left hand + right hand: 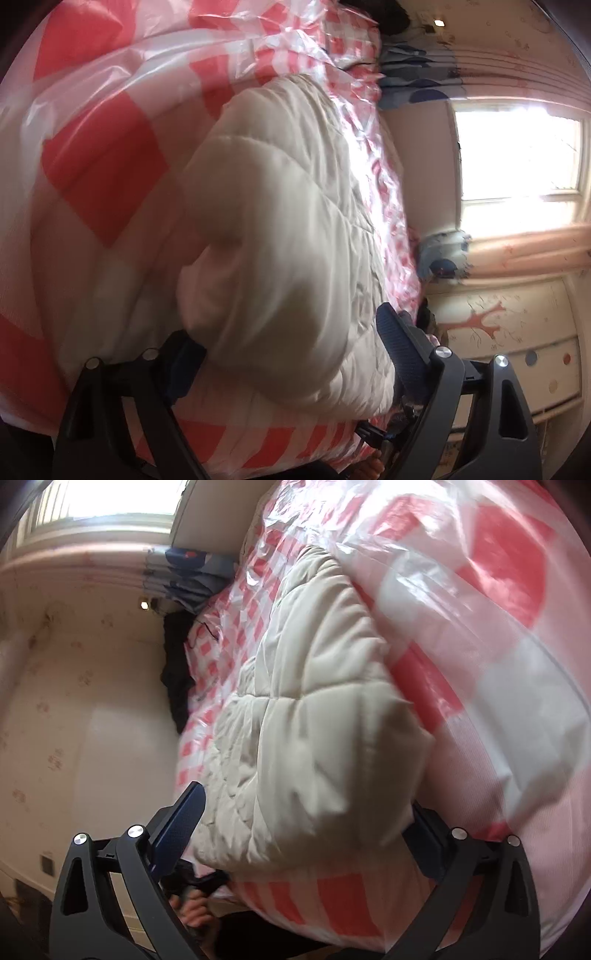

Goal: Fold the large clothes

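A cream quilted padded garment (280,221) lies bunched on a bed covered with a red-and-white checked plastic sheet (103,155). It also shows in the right wrist view (314,709). My left gripper (291,343) is open wide, its blue-padded fingers (402,343) standing either side of the garment's near bulge. My right gripper (306,823) is also open wide around the garment's near end, one finger (181,823) to the left of it and the other partly hidden behind the fabric. Both views are rolled sideways and blurred.
The checked sheet (480,646) covers the whole bed. Blue bedding (421,85) lies at the bed's far end, and a dark cloth (177,679) beside it. A bright window (517,155), cream wallpapered walls and a decorated cabinet (509,332) border the bed.
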The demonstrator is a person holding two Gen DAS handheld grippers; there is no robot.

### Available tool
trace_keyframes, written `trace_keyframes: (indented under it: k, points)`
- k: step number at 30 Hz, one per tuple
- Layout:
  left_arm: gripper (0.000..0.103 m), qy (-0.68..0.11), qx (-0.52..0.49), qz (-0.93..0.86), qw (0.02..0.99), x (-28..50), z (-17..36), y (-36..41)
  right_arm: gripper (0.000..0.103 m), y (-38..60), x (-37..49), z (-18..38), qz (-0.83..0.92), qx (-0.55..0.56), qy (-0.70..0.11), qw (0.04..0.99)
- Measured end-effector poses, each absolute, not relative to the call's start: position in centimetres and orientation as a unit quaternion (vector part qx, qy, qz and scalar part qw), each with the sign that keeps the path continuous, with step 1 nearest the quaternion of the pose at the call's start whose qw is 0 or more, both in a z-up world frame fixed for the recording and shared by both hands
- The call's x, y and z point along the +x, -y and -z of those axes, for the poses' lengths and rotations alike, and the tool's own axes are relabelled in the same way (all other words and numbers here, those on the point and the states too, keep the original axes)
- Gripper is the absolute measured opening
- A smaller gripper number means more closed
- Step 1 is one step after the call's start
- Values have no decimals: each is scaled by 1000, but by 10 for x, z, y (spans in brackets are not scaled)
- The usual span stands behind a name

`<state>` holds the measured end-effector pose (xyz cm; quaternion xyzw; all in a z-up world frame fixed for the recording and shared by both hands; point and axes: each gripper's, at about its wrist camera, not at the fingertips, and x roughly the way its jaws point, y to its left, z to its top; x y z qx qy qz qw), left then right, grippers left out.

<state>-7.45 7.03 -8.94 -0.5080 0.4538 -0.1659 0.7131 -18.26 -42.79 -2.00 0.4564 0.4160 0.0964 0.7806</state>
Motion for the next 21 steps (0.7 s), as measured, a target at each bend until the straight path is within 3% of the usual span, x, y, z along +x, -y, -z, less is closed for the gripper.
trace_keyframes:
  k: [1, 2, 3, 6, 13, 16, 18, 21]
  points:
    - [65, -469, -491, 144, 720, -72, 89, -68, 62, 429, -181, 17, -83, 445, -421, 786]
    - [53, -476, -481, 134, 724, -70, 88, -67, 48, 431, -184, 18, -69, 442, -423, 788]
    - [42, -476, -482, 134, 724, -68, 88, -68, 43, 431, -185, 22, -72, 448, -420, 786]
    - [31, -472, -464, 138, 737, -68, 73, -64, 33, 430, -195, 16, -88, 436, -405, 799]
    - [30, -439, -447, 170, 761, -120, 32, -80, 33, 416, -253, -19, -126, 407, -388, 817]
    - [39, -460, -447, 166, 749, -130, 58, -84, 47, 428, -266, 17, -102, 425, -436, 787]
    - [45, -460, -486, 168, 724, -134, 77, -93, 48, 439, -280, 27, -105, 462, -422, 773]
    - [49, -449, -493, 171, 725, -137, 80, -96, 50, 442, -304, -4, -59, 421, -383, 820]
